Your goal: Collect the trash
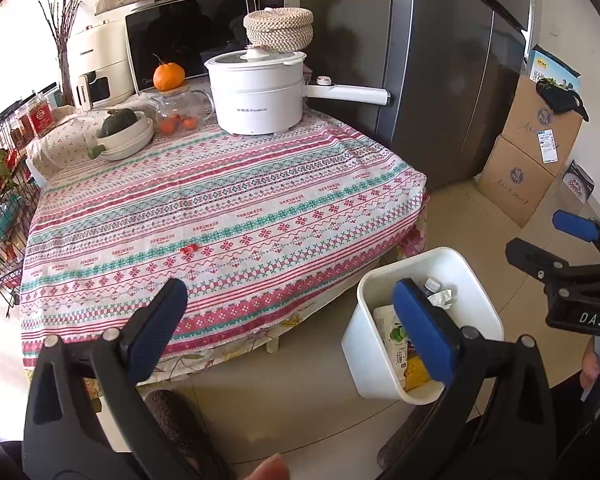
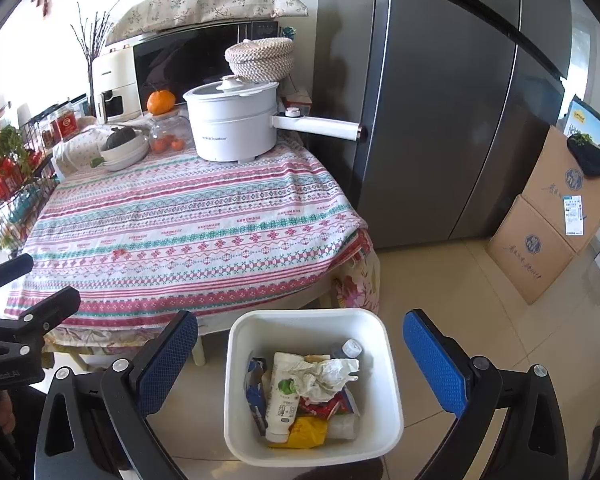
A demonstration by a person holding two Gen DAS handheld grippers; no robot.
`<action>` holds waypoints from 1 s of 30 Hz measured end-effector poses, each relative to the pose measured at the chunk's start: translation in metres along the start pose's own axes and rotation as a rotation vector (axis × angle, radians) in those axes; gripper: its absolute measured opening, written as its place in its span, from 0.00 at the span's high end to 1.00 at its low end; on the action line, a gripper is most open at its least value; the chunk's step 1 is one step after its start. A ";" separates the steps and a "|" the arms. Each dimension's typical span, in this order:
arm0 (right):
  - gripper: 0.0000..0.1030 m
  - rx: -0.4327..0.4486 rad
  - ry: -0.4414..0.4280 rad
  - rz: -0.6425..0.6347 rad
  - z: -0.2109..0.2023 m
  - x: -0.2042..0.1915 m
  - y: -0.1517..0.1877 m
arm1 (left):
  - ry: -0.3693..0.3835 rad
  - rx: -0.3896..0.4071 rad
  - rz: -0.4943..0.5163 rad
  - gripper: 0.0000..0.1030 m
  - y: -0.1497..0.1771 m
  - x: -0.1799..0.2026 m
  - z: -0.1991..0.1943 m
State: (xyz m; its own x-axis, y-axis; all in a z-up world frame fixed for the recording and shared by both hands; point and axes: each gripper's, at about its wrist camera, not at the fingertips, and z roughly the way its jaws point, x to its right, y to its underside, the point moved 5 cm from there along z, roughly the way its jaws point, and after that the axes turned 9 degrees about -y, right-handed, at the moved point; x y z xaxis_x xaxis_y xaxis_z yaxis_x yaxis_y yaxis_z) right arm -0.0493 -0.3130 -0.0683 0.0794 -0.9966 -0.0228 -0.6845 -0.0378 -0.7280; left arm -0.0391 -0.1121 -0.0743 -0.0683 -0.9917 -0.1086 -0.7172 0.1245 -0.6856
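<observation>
A white square bin (image 2: 236, 364) stands on the tiled floor at the table's near corner. It holds a white bottle (image 2: 282, 396), a crumpled tissue (image 2: 328, 376), a yellow wrapper (image 2: 300, 432) and red and blue packets. My right gripper (image 2: 304, 360) hangs above the bin, open with nothing between its fingers. My left gripper (image 1: 290, 320) is open and empty over the table's front edge, with the bin (image 1: 364, 344) behind its right finger. A small red scrap (image 1: 189, 249) lies on the striped tablecloth (image 1: 228, 208). Each gripper shows at the edge of the other's view.
At the table's back stand a white electric pot (image 1: 256, 92) with a long handle, a glass jar, an orange (image 1: 168, 76), stacked bowls and a microwave. A grey fridge (image 2: 440, 120) stands to the right, with cardboard boxes (image 2: 548, 232) beyond it. A wire rack (image 1: 0, 184) flanks the table's left.
</observation>
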 end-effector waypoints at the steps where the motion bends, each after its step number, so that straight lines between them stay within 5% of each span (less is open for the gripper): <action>1: 0.00 -0.005 0.000 0.001 0.002 0.000 0.000 | 0.002 -0.004 0.000 0.01 0.000 0.000 0.001; 30: 0.00 -0.029 -0.008 0.009 0.005 0.000 0.006 | 0.011 0.003 -0.007 0.01 -0.001 0.005 -0.003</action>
State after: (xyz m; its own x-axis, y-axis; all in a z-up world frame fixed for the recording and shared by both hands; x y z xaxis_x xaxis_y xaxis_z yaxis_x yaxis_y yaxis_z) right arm -0.0498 -0.3125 -0.0756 0.0786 -0.9963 -0.0348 -0.7057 -0.0310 -0.7078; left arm -0.0410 -0.1177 -0.0724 -0.0706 -0.9929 -0.0962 -0.7160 0.1176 -0.6882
